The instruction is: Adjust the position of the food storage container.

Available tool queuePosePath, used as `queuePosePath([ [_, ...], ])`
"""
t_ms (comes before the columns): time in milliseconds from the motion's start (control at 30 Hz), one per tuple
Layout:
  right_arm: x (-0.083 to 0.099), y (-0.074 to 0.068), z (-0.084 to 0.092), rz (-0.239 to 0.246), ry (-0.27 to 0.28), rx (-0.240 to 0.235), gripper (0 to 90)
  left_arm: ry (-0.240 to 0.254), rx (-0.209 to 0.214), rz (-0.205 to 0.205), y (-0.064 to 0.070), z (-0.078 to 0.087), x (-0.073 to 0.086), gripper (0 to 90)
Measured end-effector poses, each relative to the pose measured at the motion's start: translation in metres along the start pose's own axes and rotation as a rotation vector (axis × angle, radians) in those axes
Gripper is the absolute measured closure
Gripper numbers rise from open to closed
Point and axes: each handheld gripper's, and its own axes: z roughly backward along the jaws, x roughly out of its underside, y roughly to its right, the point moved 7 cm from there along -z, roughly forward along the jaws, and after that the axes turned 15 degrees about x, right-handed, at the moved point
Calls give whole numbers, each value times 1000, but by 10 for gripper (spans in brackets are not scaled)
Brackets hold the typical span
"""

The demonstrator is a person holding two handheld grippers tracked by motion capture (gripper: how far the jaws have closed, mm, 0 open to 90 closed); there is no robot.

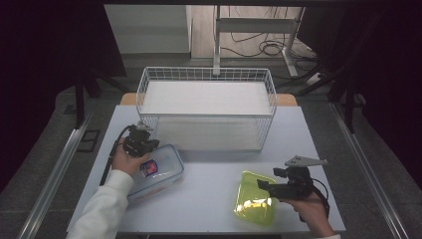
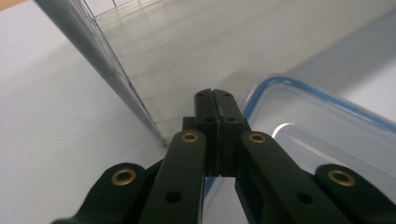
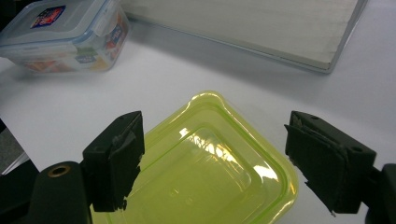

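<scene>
1. The white table carries everything; a wire basket stands at its far side, a pale board lying in its bottom.
2. A clear lidded box with a blue rim sits near the basket's front left corner, a sticker on its lid.
3. A yellow-green container lies at the front right, well apart from the clear box.
4. The left gripper hovers over the clear box's near edge, jaws pressed together with nothing between them.
5. The right gripper hangs above the yellow-green container, jaws spread wide, straddling it without touching.
</scene>
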Motion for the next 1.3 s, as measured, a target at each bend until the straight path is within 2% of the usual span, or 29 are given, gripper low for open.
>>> queuePosePath([
  [100, 1, 2, 1, 0, -2, 3, 198, -13, -5, -11, -1, -2, 0, 900],
  [267, 0, 2, 0, -1, -2, 4, 198, -5, 28, -2, 0, -4, -1, 900],
  [333, 0, 2, 0, -1, -3, 5, 198, -12, 35, -20, 2, -4, -1, 900],
  [533, 0, 3, 1, -4, 1, 5, 198, -25, 75, -34, 15, -6, 0, 900],
  [600, 0, 3, 1, -4, -1, 7, 198, -36, 91, -55, 20, -6, 1, 900],
  [667, 0, 3, 0, -3, -1, 8, 198, -24, 107, -39, 27, -7, 1, 900],
  [733, -1, 3, 0, -5, -1, 8, 198, -29, 113, -54, 31, -5, 1, 900],
  [833, -1, 3, 0, -6, -1, 8, 198, -12, 157, -49, 38, -2, -1, 900],
  [967, 0, 3, -1, -7, -2, 8, 198, -43, 184, -73, 46, -3, 0, 900],
  [1067, -1, 3, 0, -6, 1, 7, 198, -38, 160, -71, 47, -2, -1, 900],
  [1133, -1, 3, 0, -10, 0, 8, 198, -24, 130, -78, 42, 2, -3, 900],
  [1233, -1, 4, 0, -9, 1, 8, 198, -23, 78, -62, 33, 5, -5, 900],
  [1300, 0, 5, -1, -8, -1, 9, 198, -25, 59, -53, 29, 2, -5, 900],
])
